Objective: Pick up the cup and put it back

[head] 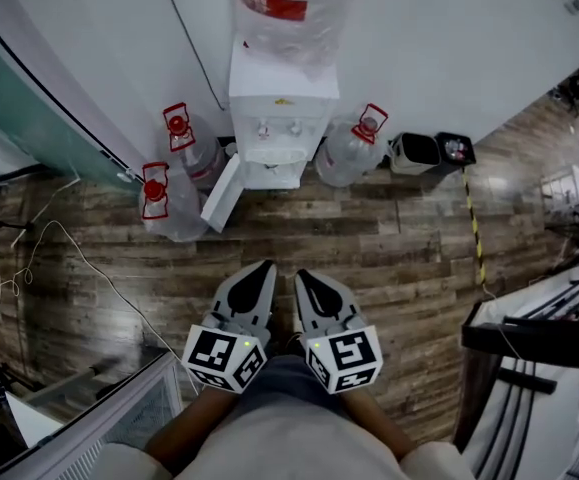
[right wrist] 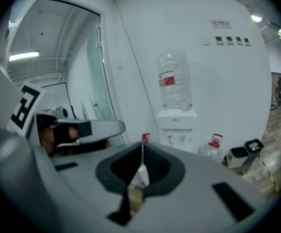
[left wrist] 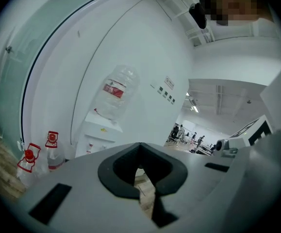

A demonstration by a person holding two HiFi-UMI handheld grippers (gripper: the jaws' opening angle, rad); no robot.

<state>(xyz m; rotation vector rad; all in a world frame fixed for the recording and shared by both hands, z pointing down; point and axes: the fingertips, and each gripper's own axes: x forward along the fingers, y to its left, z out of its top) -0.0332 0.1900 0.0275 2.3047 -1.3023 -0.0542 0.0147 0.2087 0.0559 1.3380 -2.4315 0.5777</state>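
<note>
Jaws clenched empty on left gripper (head: 266,266) and right gripper (head: 301,274), boxy white water dispenser (head: 274,128), wood-plank floor (head: 389,238).

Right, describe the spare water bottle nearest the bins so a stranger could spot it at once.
Find the white water dispenser against the wall, a big bottle upended on top. Three spare bottles with red handles stand on the floor beside it. This spare bottle is alone on the dispenser's right in the head view, next to the small bins.
</note>
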